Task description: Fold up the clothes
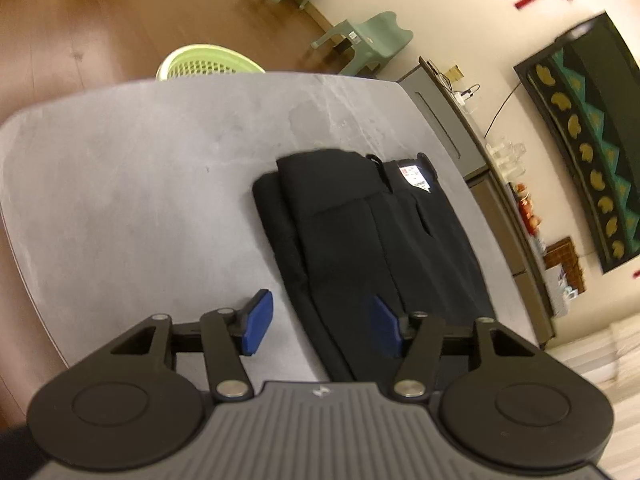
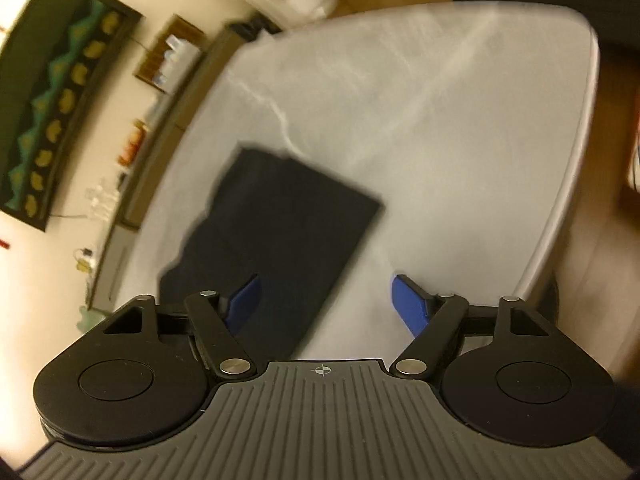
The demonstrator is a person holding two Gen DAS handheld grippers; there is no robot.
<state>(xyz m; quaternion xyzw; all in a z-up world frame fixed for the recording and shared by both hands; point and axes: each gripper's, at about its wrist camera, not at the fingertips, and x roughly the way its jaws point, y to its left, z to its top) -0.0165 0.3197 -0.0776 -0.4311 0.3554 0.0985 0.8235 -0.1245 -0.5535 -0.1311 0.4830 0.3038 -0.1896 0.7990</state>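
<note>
Black trousers [image 1: 372,236] lie folded on the grey table [image 1: 140,184], with a white label near the far end. Left claw [image 1: 322,322] is released above their near edge. From the right wrist, blurred, the right claw [image 2: 326,304] is released too, nothing between its pads.

Grey marble-look table [image 1: 120,184] is taking up most of the view, a lime green laundry basket [image 1: 208,65] is sitting on the wood floor [image 1: 80,12] behind it, two mint plastic chairs [image 1: 362,40] are standing by the wall, dark framed hanging [image 1: 592,132] is showing opposite
</note>
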